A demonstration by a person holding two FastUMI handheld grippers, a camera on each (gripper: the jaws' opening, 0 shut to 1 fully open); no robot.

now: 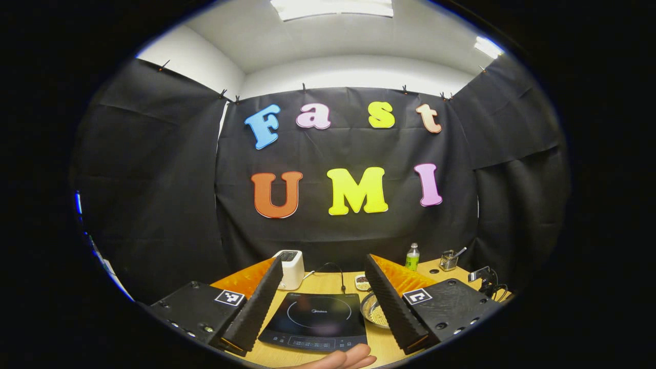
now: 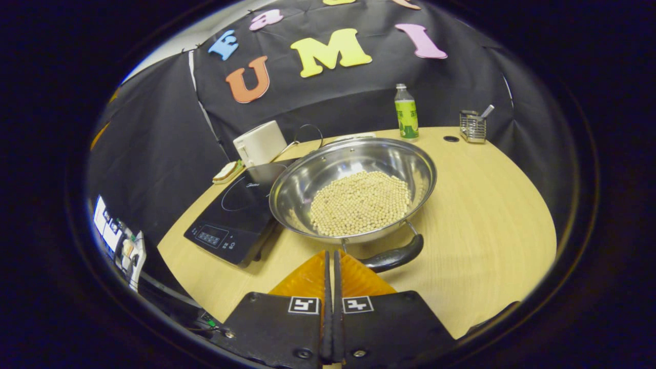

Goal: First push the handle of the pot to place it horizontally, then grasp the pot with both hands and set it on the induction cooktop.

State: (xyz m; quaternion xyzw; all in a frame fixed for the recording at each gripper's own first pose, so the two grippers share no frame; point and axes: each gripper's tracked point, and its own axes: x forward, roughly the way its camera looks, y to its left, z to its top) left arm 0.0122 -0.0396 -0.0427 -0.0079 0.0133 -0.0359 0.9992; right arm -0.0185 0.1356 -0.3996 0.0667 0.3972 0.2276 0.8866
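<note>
A steel pot holding pale beans sits on the wooden table, just right of the black induction cooktop. Its black handle lies near the front rim, slanting up to the right. My right gripper is shut with nothing between its fingers, its tips just left of the handle's base and close under the pot's rim. In the left gripper view my left gripper stands open above the cooktop, and part of the pot peeks out beside its right finger.
A white toaster, a green bottle and a wire utensil holder stand along the table's back. A sandwich lies left of the toaster. A hand rests at the near edge of the table in the left gripper view.
</note>
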